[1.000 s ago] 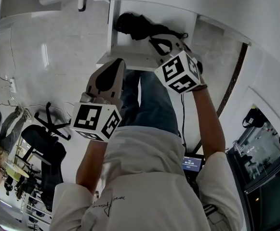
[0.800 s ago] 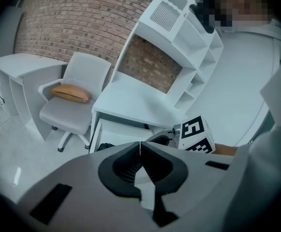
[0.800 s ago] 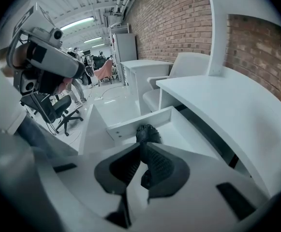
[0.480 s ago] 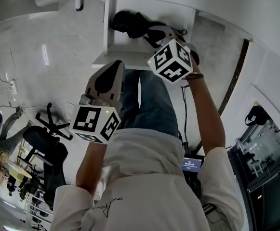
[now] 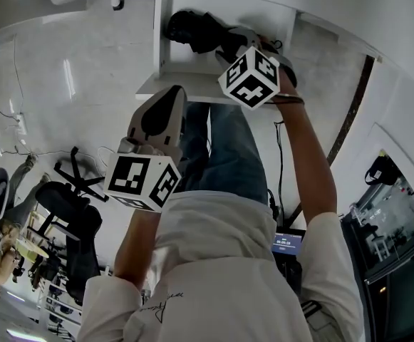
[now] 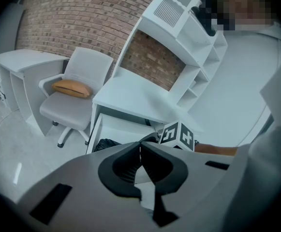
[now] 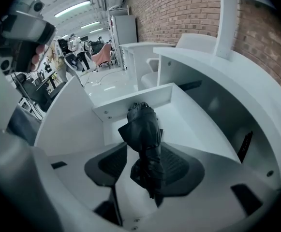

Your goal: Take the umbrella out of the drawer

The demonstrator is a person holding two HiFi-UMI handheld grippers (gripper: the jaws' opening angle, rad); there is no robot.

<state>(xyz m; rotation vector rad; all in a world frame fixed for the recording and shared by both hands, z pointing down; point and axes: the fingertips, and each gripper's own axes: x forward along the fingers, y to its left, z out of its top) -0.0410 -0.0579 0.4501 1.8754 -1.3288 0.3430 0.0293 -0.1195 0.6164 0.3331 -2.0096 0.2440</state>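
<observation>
Umbrella sits between the two pads of the right claw, whose jaws are opening and do not press on it. To grasp it well, the person should sink the claw until the pads straddle the thick middle of the folded black bundle, not the loose flap of fabric hanging off it. The claw should then close squarely so the bundle cannot swivel. The umbrella lies lengthwise on the floor of the open drawer, one end close to the drawer's far wall. Bare floor on either side gives the jaws room to come down. The lift probably needs to go up and out of the drawer, clear of the counter that overhangs the drawer. The left claw, pinched together and empty, is held outside the drawer and need not help
</observation>
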